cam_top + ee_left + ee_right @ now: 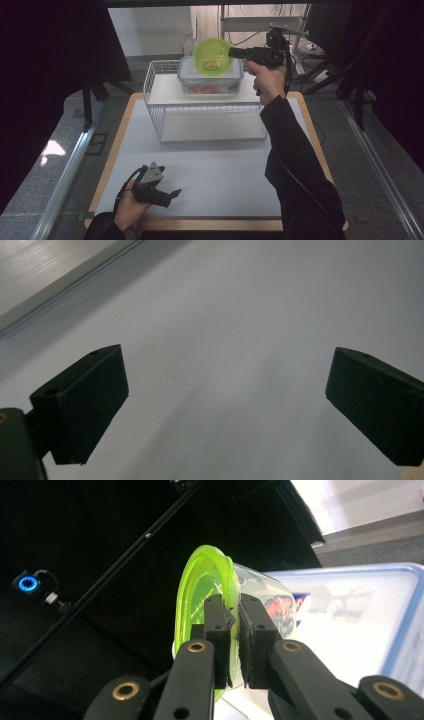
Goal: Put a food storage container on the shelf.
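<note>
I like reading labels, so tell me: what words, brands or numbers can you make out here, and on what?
None can be read.
Cup with green lid, pinched in the right gripper: a red, blue and white label, print too blurred.
Clear box on the wire rack: no text legible.

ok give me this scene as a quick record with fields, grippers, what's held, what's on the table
right gripper: raised above the rack, jaws shut on the rim of the green-lidded tub
tub tilt: on its side, lid facing the camera in the high view
left gripper: low over the white mat, jaws wide apart, nothing between them
wire rack: white, at the far side of the mat
clear box: on the rack's top shelf, blue-rimmed lid, reddish contents inside
</note>
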